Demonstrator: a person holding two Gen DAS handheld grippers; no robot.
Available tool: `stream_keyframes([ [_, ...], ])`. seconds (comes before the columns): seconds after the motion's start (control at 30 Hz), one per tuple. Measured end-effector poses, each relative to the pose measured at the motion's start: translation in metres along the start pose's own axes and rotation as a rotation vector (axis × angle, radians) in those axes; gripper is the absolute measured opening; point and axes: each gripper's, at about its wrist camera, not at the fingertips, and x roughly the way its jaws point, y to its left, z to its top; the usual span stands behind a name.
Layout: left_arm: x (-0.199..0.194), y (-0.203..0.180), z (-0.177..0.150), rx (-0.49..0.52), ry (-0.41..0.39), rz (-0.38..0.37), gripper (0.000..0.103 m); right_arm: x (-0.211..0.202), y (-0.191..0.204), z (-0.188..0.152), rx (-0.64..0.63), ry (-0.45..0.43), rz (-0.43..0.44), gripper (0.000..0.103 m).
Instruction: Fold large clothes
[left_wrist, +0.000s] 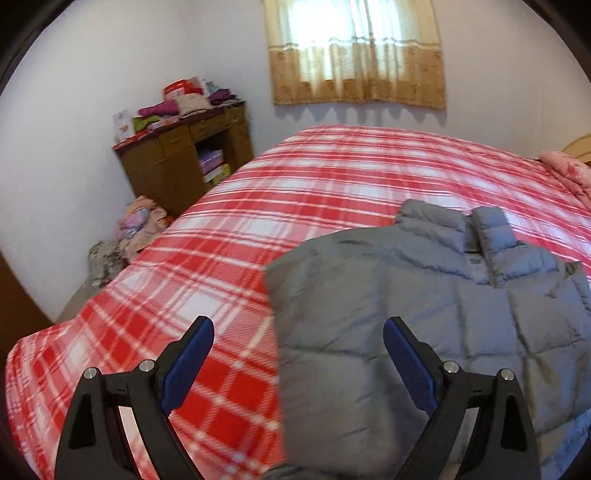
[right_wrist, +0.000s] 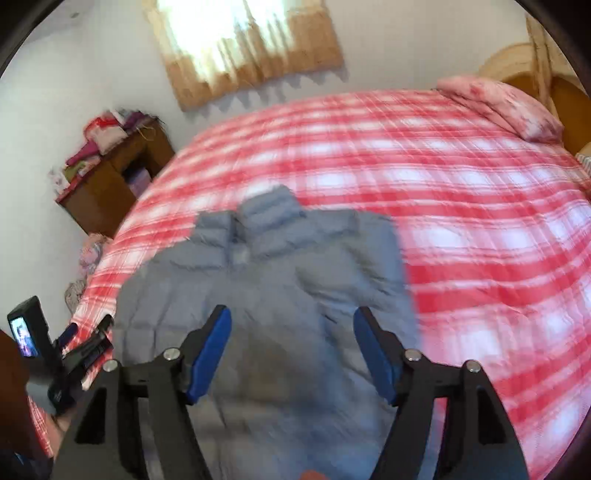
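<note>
Hovering over grey puffer jacket (right_wrist: 258, 280) on plaid bed (right_wrist: 461, 206), left gripper (left_wrist: 298, 338) and right gripper (right_wrist: 291, 328) jaws released; slippery padding risks springing unfolded.

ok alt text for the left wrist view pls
A grey puffer jacket lies flat on a red and white plaid bed, collar away from the camera. The open left tool hovers over its left edge, holding nothing.
</note>
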Motion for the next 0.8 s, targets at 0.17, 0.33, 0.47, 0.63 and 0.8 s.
stream_keyframes([
  [0.17, 0.034, -0.015, 0.003, -0.013, 0.049, -0.050, 0.093, 0.059, 0.038, -0.020, -0.062, 0.006, 0.032, 0.057],
  [0.33, 0.064, -0.034, -0.022, 0.033, 0.099, -0.064, 0.093, 0.090, 0.019, -0.041, -0.086, 0.027, -0.019, 0.057],
  [0.47, 0.073, -0.042, -0.031, 0.041, 0.109, -0.056, 0.095, 0.090, 0.008, -0.051, -0.114, -0.002, -0.023, 0.057],
  [0.63, 0.081, -0.036, -0.035, 0.004, 0.140, -0.060, 0.100, 0.093, 0.006, -0.061, -0.099, -0.002, -0.022, 0.057],
  [0.8, 0.086, -0.038, -0.037, 0.017, 0.162, -0.048, 0.102, 0.096, 0.005, -0.065, -0.101, 0.017, -0.025, 0.057],
])
